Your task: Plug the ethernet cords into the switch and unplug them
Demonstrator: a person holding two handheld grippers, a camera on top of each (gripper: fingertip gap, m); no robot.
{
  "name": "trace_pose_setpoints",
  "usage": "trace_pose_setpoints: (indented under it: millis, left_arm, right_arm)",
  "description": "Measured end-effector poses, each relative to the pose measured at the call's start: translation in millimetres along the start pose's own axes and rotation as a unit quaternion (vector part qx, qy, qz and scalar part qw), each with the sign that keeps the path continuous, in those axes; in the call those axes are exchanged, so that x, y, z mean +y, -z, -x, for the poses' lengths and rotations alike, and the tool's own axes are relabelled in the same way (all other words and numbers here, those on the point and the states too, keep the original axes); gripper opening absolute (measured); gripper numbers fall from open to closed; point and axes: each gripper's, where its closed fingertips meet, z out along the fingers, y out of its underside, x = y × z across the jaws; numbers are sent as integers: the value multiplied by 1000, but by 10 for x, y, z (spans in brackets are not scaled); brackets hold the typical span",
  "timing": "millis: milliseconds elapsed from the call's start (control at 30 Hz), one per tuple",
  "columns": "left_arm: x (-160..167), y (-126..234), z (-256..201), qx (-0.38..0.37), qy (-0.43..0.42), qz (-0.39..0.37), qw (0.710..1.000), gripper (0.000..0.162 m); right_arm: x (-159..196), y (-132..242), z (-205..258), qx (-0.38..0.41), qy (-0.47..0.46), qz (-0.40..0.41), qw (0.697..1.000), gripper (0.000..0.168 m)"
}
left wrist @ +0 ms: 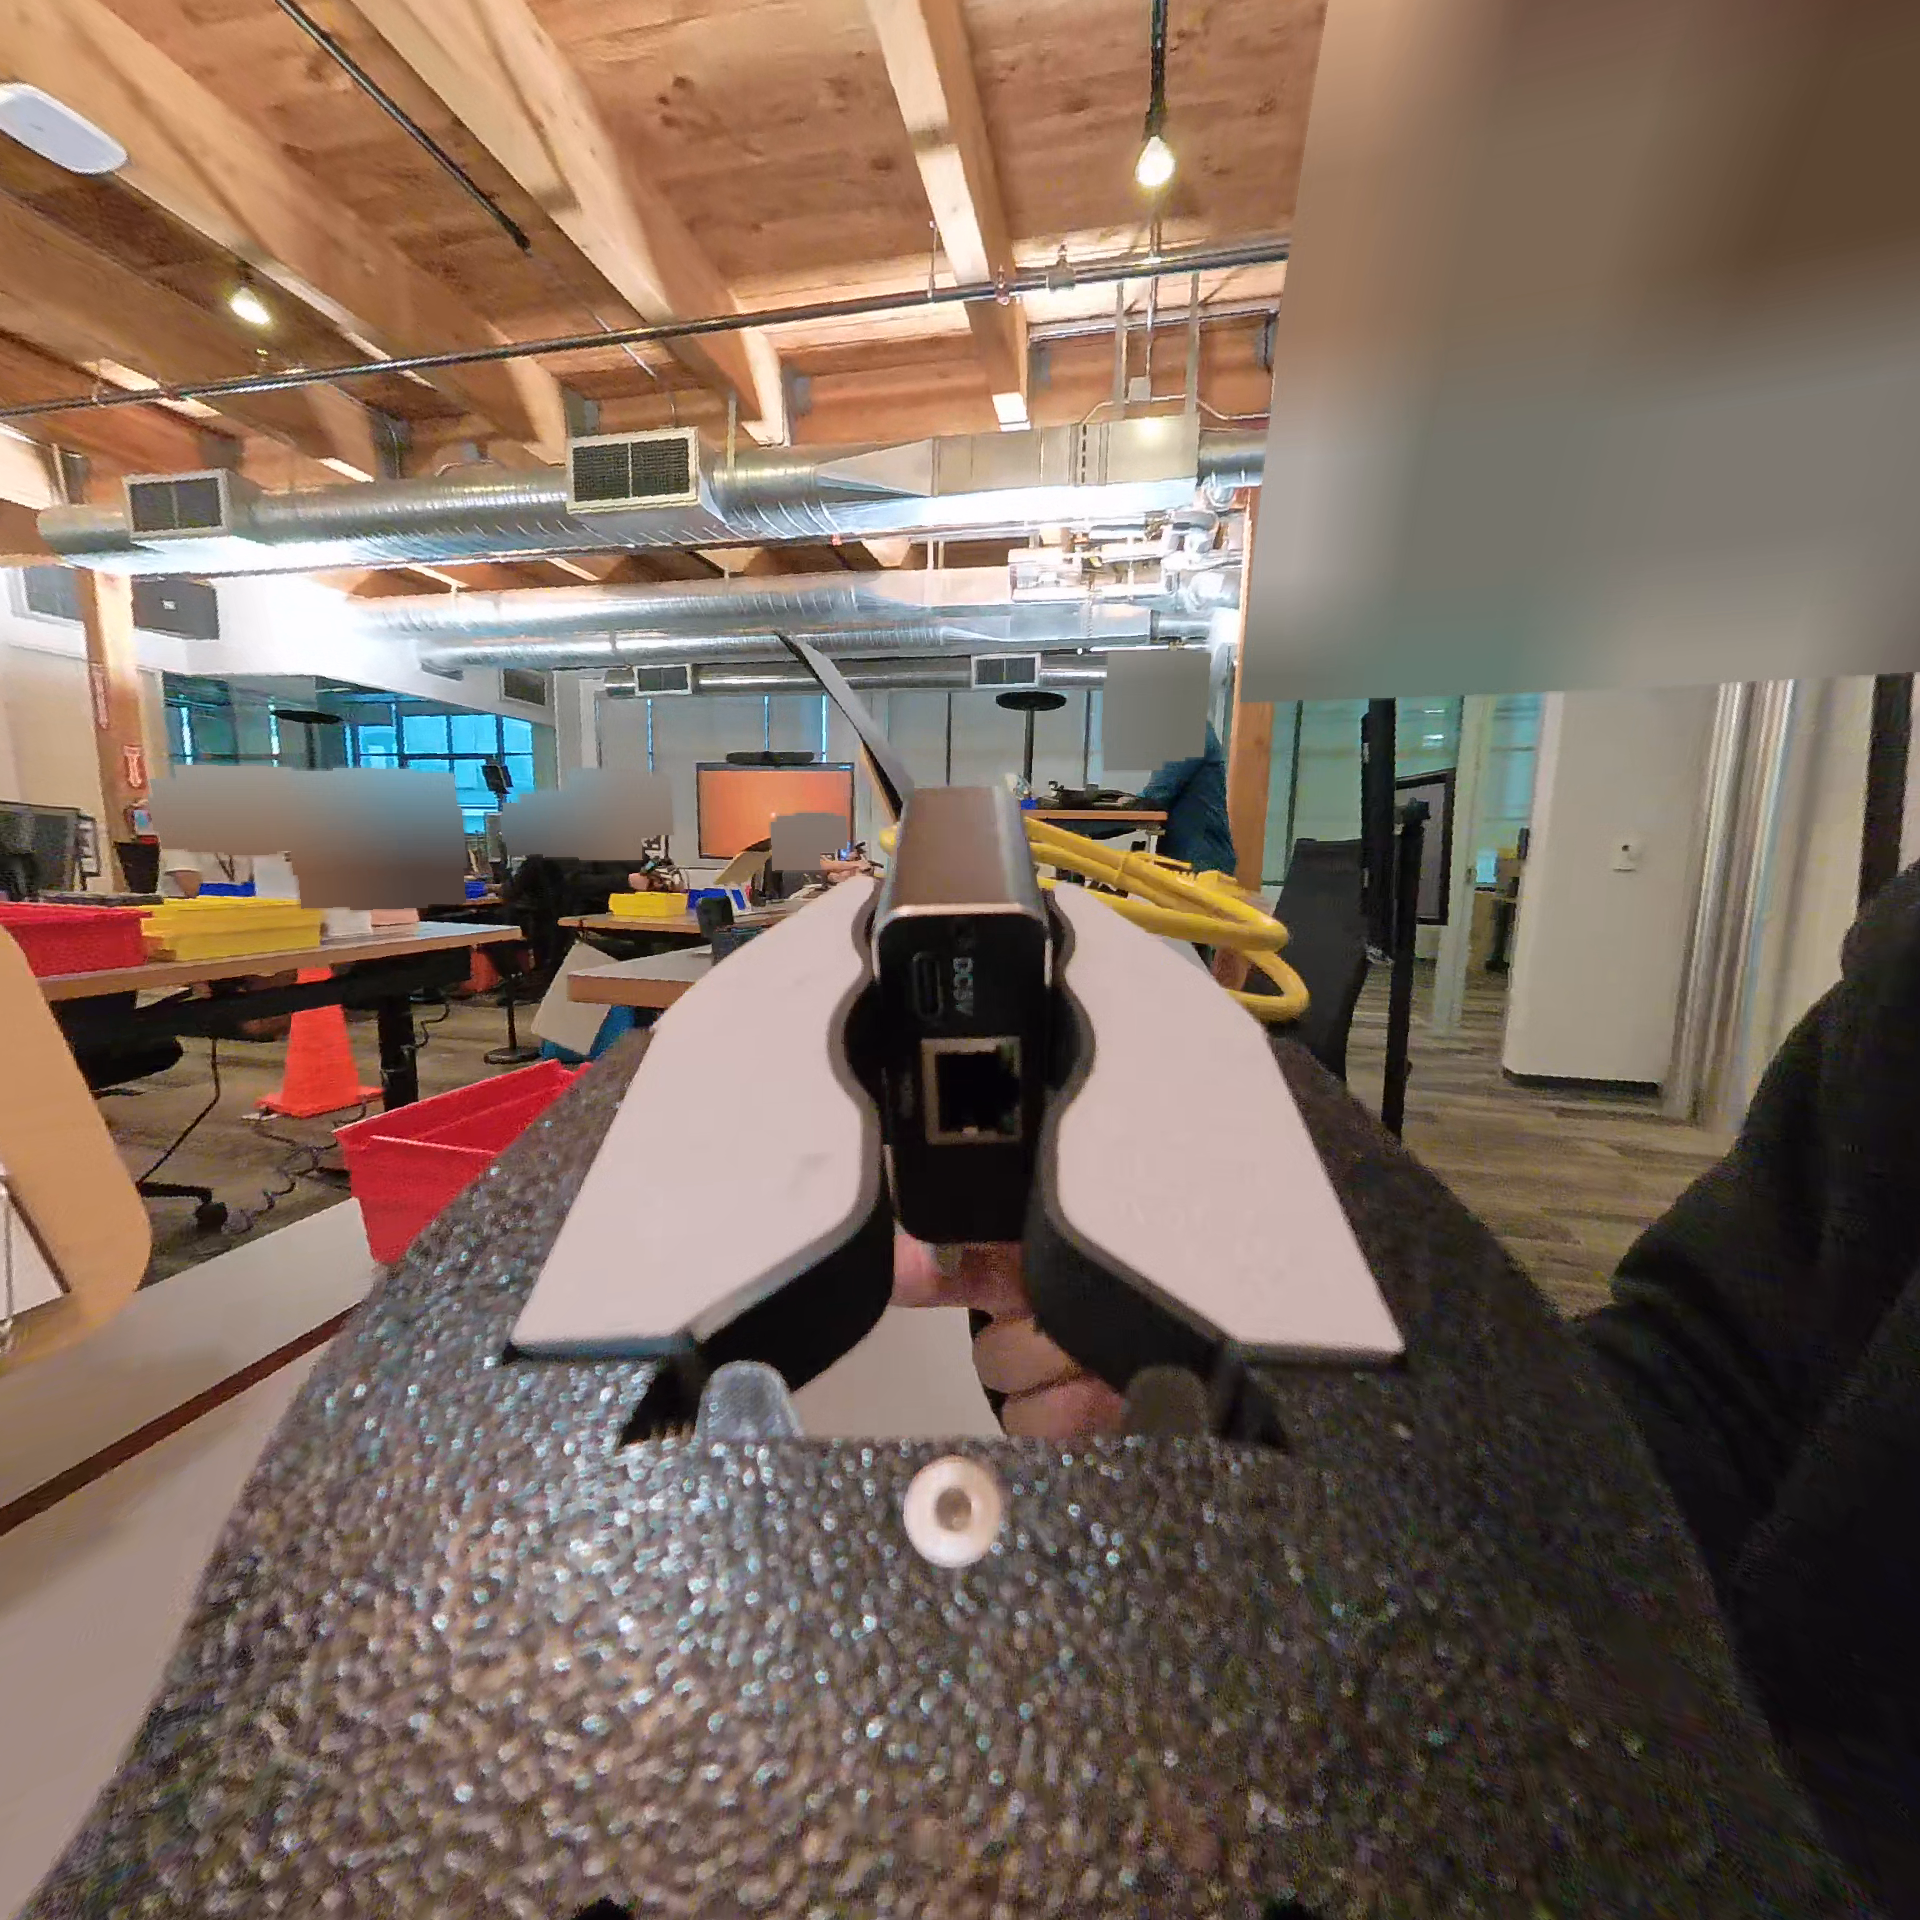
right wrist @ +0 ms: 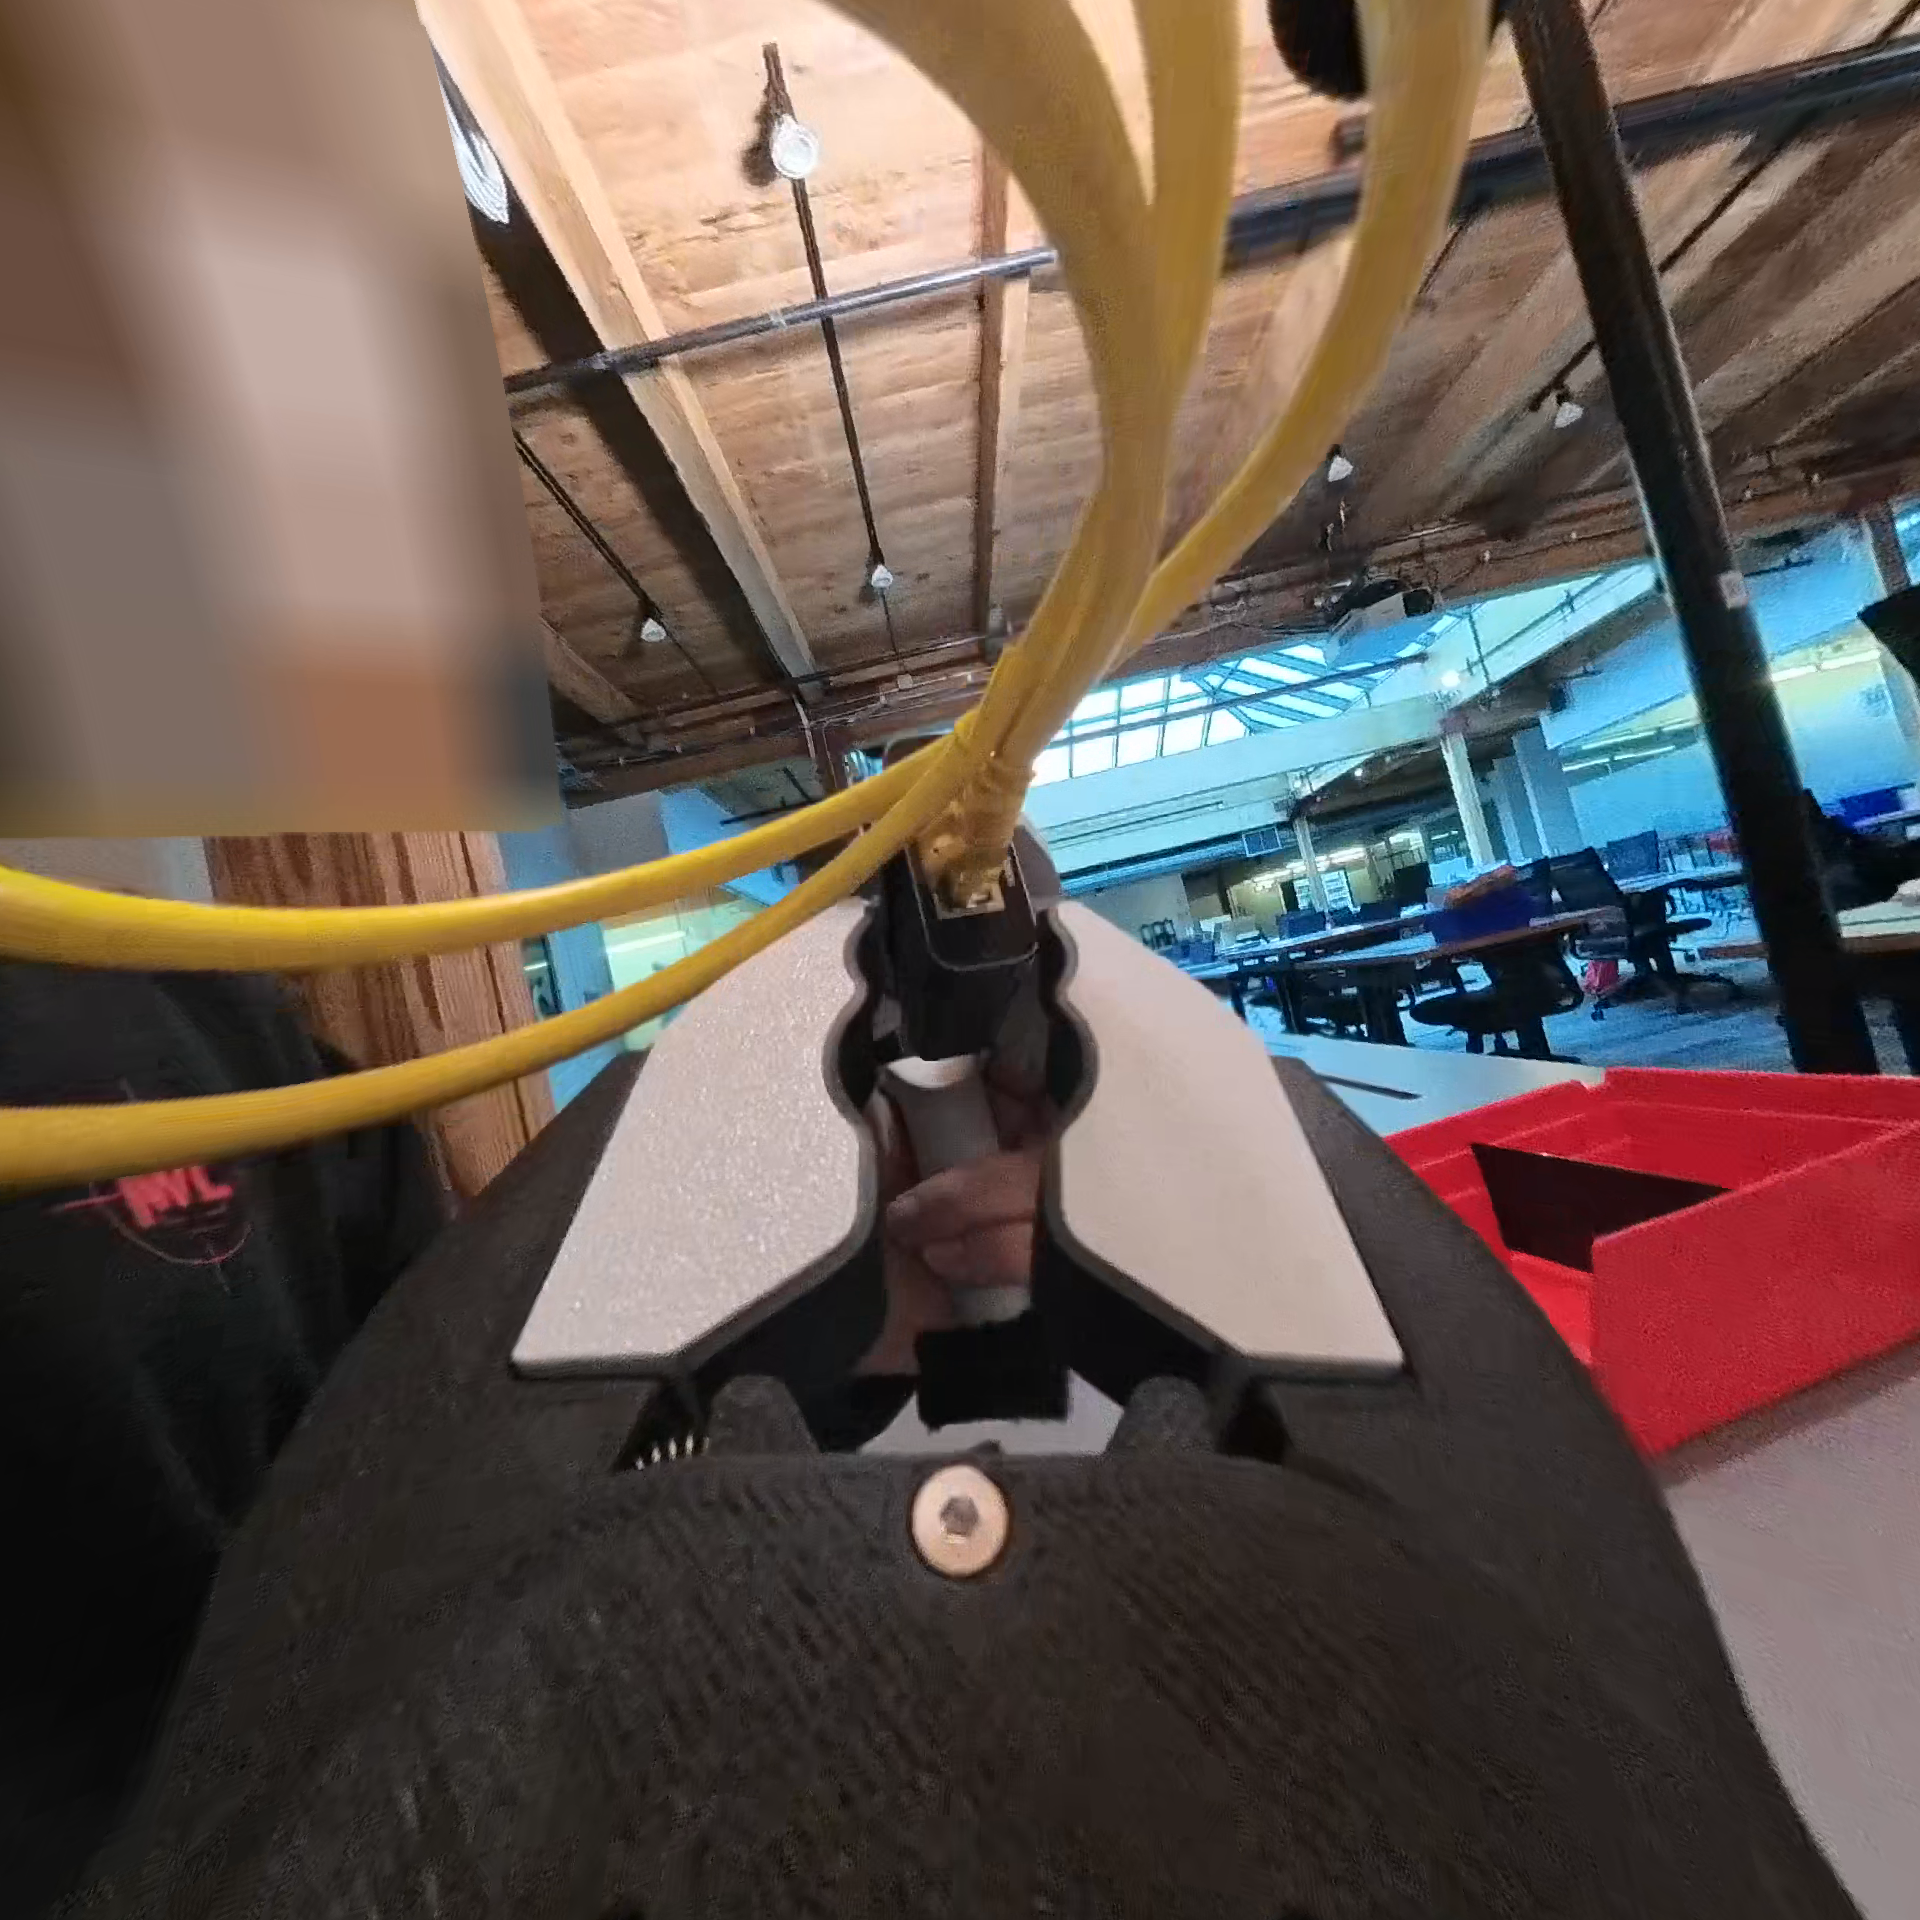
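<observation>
Beside right tool (right wrist: 961,961), red bin (right wrist: 1704,1226)

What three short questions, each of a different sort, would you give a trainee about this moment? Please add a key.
1. True or false: the ethernet port that faces the camera on the switch in the left gripper is empty.
2. Which colour is the cord plugged into the dark box that the right gripper holds? A) blue B) yellow C) green
3. Fill in: in the right wrist view, the bin at the right edge is ___.
Key: 1 true; 2 B; 3 red.
</observation>
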Motion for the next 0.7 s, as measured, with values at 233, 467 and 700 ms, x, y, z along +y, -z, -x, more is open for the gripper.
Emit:
trace_pose_setpoints:
  millis: [233, 467, 700]
  left_arm:
    - [-4, 13, -86, 23, 41, -26, 999, 26]
    - [59, 19, -93, 25, 57, -6, 998, 26]
    - [83, 57, -174, 38, 34, 37, 998, 27]
  right_arm:
    - [-46, -68, 103, -18, 31, 8, 999, 16]
    - [-70, -73, 96, -6, 60, 24, 998, 16]
    - [-51, -69, 180, -19, 87, 43, 995, 16]
